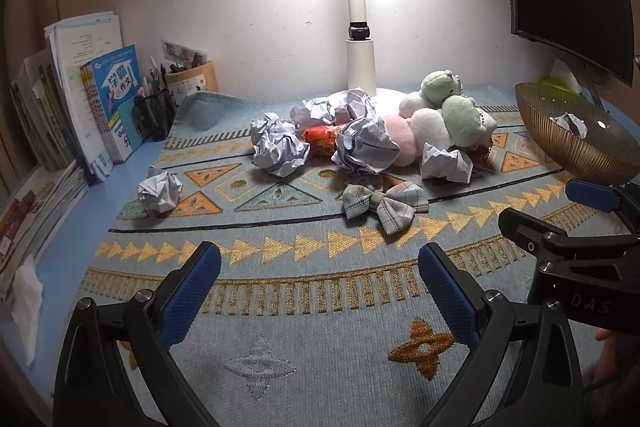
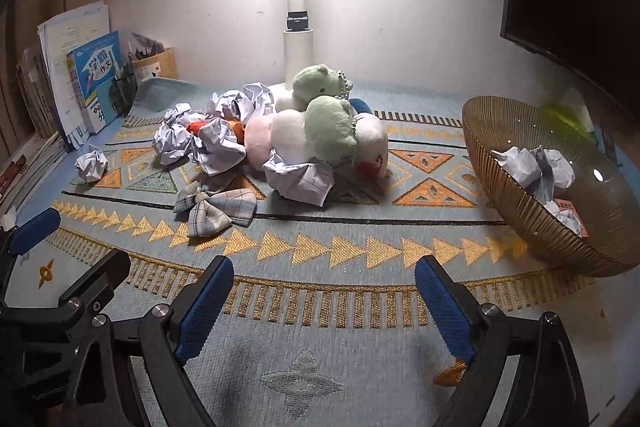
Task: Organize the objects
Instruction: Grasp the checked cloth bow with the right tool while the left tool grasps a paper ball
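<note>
Plaid bow — well ahead of the open, empty right gripper

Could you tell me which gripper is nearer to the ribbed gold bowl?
Right. The right gripper is just left of the bowl; the left gripper is beyond it, farther left.

Crumpled paper balls lie in the ribbed bowl — plush toys heaped mid-mat.

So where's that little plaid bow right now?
The plaid bow lies flat on the patterned mat, just in front of the heap of crumpled paper balls and plush toys.
</note>
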{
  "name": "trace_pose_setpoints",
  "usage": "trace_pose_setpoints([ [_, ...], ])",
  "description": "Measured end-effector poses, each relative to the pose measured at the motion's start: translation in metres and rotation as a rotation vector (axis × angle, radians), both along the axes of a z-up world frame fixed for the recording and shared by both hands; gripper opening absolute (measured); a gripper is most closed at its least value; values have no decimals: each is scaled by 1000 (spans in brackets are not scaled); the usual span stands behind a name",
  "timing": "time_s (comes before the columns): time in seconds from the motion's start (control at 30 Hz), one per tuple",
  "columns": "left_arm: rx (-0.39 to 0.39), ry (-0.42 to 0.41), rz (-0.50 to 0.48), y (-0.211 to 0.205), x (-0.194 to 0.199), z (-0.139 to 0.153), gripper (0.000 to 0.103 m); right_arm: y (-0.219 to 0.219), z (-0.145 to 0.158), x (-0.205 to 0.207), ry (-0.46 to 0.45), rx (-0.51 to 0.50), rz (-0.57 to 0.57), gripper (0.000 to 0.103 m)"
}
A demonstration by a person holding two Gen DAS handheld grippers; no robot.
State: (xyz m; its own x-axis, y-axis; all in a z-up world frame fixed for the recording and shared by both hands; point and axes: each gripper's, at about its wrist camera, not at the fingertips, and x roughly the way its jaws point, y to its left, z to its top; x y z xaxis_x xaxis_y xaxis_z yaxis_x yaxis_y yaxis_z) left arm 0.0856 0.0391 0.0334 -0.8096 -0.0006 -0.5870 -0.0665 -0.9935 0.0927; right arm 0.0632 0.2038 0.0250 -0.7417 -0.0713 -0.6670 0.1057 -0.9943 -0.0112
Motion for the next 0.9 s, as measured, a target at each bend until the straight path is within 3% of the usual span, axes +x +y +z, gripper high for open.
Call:
trace_pose_setpoints([
  [0.27,192,-46,22,-33,-6,0,101,-2,-2,-4,-28,11,-13,91],
  [0.43,341,-100,99,-77,-12,-1,101,-15,5,-13,-77,0,48,91],
  [0.6,224,-142,193,-126,-40,8,101,-60,25,-33,-75,13,140,92],
  [0.9,180,-178,205,-187,-105,0,101,-91,-11,-84,-179,-24,183,91],
])
